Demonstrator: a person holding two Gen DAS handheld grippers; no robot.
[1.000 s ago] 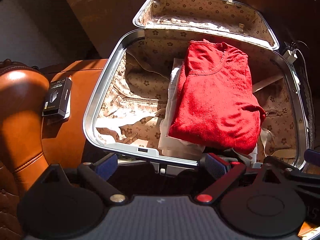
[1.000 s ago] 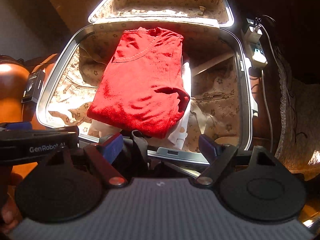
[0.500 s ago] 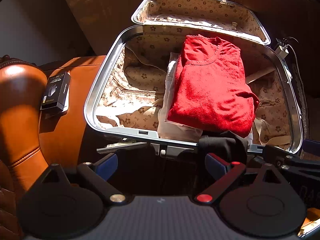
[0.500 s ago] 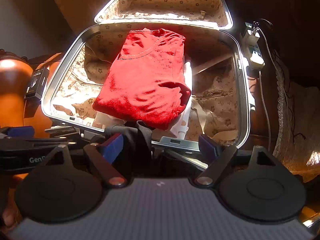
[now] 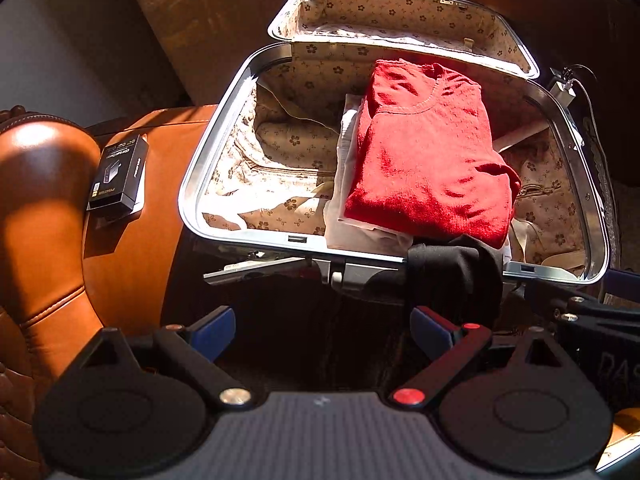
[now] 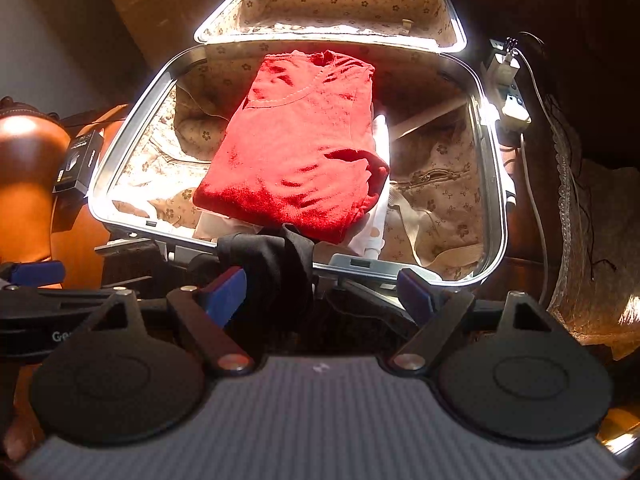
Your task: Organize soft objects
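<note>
An open suitcase (image 5: pixel 192 184) (image 6: pixel 494 184) with flowered lining holds a folded red sweater (image 5: pixel 428 160) (image 6: pixel 296 152) on top of a white garment (image 5: pixel 348 208). A bunched black cloth (image 5: pixel 456 276) (image 6: pixel 276 268) stands up at the suitcase's near rim. It lies against the left finger of my right gripper (image 6: pixel 320 294), which is open. My left gripper (image 5: pixel 322 332) is also open, with the black cloth just beyond its right finger. The space between both pairs of fingers is dark, and I cannot tell what holds the cloth up.
A brown leather seat (image 5: pixel 44 208) lies left of the suitcase with a small black box (image 5: pixel 118 174) on it. On the right, a white power strip (image 6: pixel 506 88) with plugs and a cable sits beside a lace-edged cloth (image 6: pixel 592 240).
Both grippers have drawn back from the suitcase, which now looks smaller. The black cloth has risen into view at the near rim. The red sweater has not moved.
</note>
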